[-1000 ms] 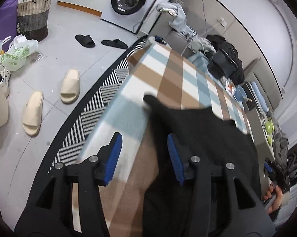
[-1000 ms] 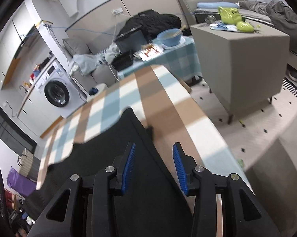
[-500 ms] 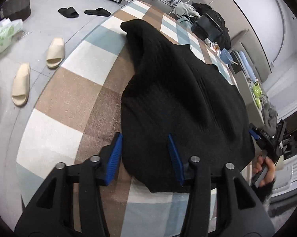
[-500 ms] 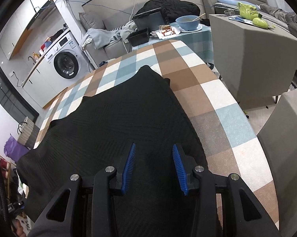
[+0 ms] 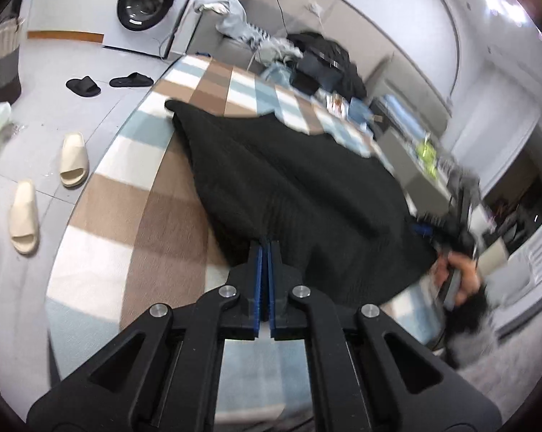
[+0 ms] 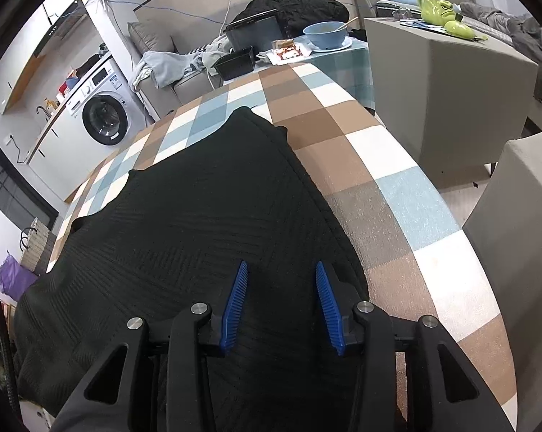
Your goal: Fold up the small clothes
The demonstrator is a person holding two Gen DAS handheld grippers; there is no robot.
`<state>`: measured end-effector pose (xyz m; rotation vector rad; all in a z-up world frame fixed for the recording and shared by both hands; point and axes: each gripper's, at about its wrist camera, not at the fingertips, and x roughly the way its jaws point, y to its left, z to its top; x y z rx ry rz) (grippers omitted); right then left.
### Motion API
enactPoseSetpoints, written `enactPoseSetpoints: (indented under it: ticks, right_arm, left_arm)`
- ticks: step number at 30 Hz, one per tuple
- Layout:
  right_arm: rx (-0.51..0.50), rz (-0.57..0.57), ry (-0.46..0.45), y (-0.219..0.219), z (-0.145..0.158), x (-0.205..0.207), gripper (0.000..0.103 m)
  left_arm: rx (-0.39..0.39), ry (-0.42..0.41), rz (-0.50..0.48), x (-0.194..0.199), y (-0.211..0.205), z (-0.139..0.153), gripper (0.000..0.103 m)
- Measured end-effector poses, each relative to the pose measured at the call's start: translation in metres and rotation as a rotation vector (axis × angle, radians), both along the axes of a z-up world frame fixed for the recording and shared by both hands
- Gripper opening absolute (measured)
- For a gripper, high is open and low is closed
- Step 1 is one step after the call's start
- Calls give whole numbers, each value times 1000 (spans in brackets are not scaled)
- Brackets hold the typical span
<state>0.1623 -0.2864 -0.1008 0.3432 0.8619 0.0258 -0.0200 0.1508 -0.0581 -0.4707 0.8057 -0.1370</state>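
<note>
1. I see the black ribbed knit garment (image 6: 206,223) spread flat on the checked bench (image 6: 397,194), unfolded.
2. My left tongs (image 5: 265,248) have clenched on its near hem.
3. My right tongs (image 6: 281,288) hover released above it; every fold remains.

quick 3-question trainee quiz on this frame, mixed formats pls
1. True or false: the left gripper has its jaws shut at the near edge of the black knit garment.
2. Multiple choice: the right gripper is A) clamped on a slipper, B) open above the black knit garment, C) shut on the blue bowl.
3. Fill in: the garment lies on a table with a ____ tablecloth.

Key
1. True; the blue pads meet where the fabric edge bunches.
2. B
3. checked (brown, blue and white squares)
</note>
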Motion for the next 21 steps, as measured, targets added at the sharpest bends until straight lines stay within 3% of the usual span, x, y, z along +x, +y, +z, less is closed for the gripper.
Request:
enactPoseSetpoints:
  ticks: [6, 13, 15, 17, 21]
  right_arm:
    - [13, 3, 8, -5, -1, 1, 41]
    - [13, 3, 9, -2, 4, -5, 43]
    - [15, 6, 8, -2, 4, -8, 43]
    - [20, 10, 4, -1, 6, -11, 44]
    - [16, 38, -27, 4, 15, -26, 44]
  left_arm:
    - [66, 99, -40, -11, -4, -20, 0]
    - [28, 112, -50, -11, 4, -25, 5]
    - [18, 118, -43, -13, 6, -25, 29]
    - [-3, 124, -36, -13, 6, -25, 46]
    - [-5, 109, -23, -11, 7, -26, 50]
